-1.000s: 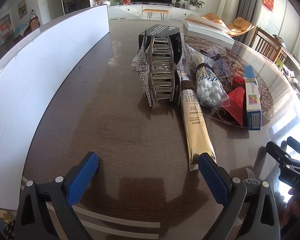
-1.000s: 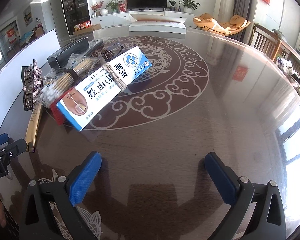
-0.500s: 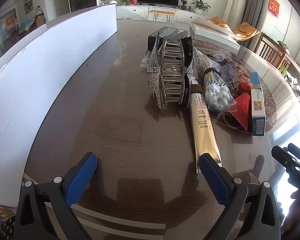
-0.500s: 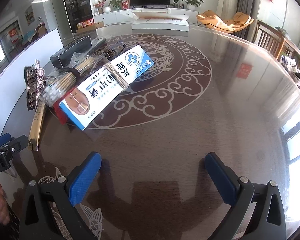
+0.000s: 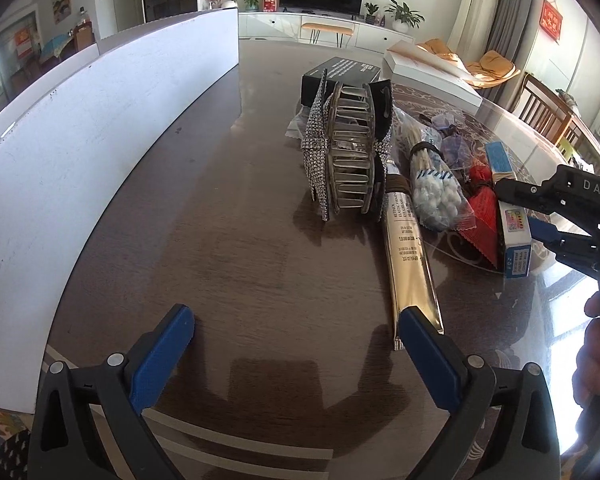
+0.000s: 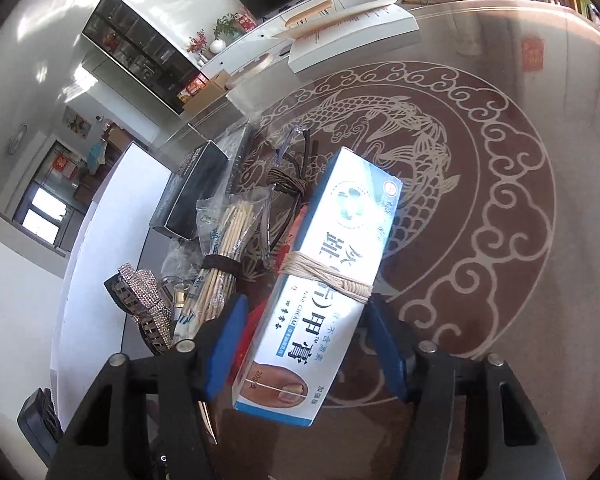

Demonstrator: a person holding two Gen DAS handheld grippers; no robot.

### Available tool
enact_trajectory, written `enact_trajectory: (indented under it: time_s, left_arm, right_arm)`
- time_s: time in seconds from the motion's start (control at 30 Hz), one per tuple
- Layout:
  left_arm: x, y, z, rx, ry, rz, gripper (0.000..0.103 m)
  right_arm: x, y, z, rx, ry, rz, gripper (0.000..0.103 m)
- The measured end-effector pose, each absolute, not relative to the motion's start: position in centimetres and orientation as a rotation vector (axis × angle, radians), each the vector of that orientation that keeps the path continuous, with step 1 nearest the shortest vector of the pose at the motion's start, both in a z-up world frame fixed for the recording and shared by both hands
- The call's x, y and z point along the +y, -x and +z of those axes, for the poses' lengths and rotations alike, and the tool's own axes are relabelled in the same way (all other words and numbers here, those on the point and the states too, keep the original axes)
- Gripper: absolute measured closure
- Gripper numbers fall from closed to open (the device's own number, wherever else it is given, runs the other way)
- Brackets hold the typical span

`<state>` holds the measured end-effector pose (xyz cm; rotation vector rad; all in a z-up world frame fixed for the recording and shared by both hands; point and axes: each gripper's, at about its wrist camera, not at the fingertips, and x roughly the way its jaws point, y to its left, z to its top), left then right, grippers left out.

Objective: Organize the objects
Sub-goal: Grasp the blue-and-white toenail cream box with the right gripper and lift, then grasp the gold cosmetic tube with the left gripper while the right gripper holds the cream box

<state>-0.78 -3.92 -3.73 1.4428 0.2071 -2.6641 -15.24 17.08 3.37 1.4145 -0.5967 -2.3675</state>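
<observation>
A blue and white nail cream box (image 6: 320,292), tied round with pale string, lies on the glass table. It sits between the fingers of my right gripper (image 6: 306,308), whose jaws are closing on it; a thin gap still shows at the left pad. In the left wrist view the right gripper (image 5: 540,216) straddles the same box (image 5: 514,236). My left gripper (image 5: 296,320) is open over bare table, with the end of a gold tube (image 5: 408,252) beside its right finger.
A rhinestone hair clip (image 5: 348,160), a bag of cotton swabs (image 5: 436,196), a red packet (image 5: 484,216) and a black box (image 5: 340,76) crowd the box's left side. A white board (image 5: 100,140) walls the table's left. A hand (image 5: 596,360) holds the right gripper.
My right gripper has swung left to the nail cream box, rolled, and narrowed its jaws around it. The left gripper has kept still and open.
</observation>
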Motion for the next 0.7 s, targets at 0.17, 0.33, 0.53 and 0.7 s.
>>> enact_trajectory:
  time_s: [0.17, 0.33, 0.53, 0.7]
  left_arm:
    - [-3.9, 0.8, -3.7, 0.207, -1.443, -2.664, 0.000]
    - [-3.9, 0.8, -3.7, 0.205, -1.443, -2.662, 0.000]
    - [-3.7, 0.9, -3.7, 0.175, -1.449, -2.653, 0.000]
    - [-3.9, 0.7, -3.7, 0.194, -1.449, -2.659, 0.000]
  right_arm:
    - [16.4, 13.8, 3.9, -0.317, -1.444, -2.410, 0.060]
    - [18.2, 11.0, 4.3, 0.046, -1.497, -2.518, 0.061]
    - [19.5, 9.6, 3.4, 0.237, -1.458, -2.589, 0.051]
    - [20.1, 10.9, 2.7, 0.199, -1.417, -2.645, 0.019]
